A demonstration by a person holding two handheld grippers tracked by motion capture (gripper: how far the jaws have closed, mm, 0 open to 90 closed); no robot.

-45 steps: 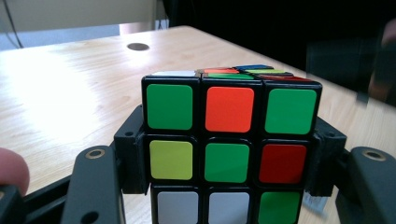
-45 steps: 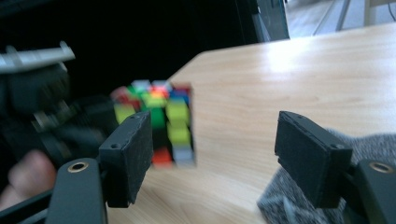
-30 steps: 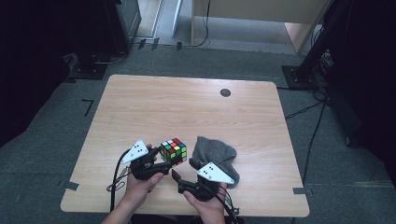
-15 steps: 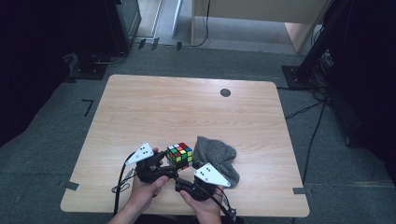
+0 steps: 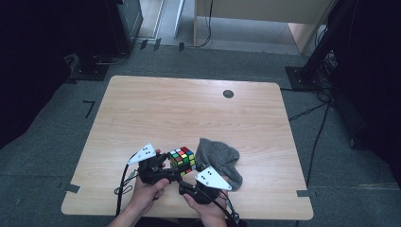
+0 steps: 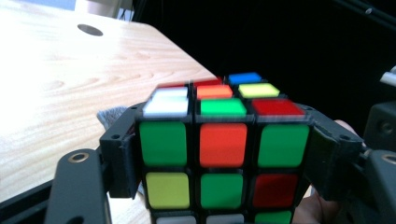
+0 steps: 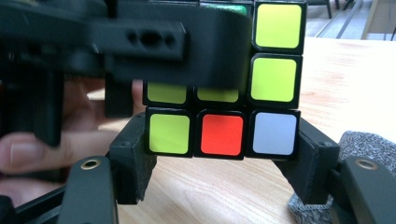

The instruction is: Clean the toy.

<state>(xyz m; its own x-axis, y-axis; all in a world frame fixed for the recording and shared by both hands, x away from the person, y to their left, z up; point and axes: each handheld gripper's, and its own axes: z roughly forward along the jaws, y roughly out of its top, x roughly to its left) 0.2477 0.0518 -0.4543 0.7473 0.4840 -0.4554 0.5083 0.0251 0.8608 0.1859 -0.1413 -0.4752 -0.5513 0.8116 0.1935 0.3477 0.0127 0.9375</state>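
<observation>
- Rubik's cube (image 5: 182, 160), a black-framed plastic puzzle with coloured stickers, is found low in the high view, just left of centre, raised off the pale wooden table (image 5: 189, 113) between the two hand-held claws.
- Left gripper (image 6: 224, 158) is seen in its own view with the jaws flanking the cube's two upper layers. They have just been opening, with the cube between them; whether the pads press cannot be told.
- Right gripper (image 7: 224, 140) is set around the bottom layer alone in its own view, pads against its sides. These jaws have just been closing, and the layer appears clamped.
- Split holds like this are judged to serve a layer twist: one claw steadies the block, the other turns a single slice.
- Scrambled faces are shown: green, orange, red and yellow squares mixed in the left gripper view; yellow-green, red and white along the bottom row in the right gripper view.
- Beside the cube, to its right in the high view, a crumpled grey knitted cloth (image 5: 220, 158) is left lying untouched.
</observation>
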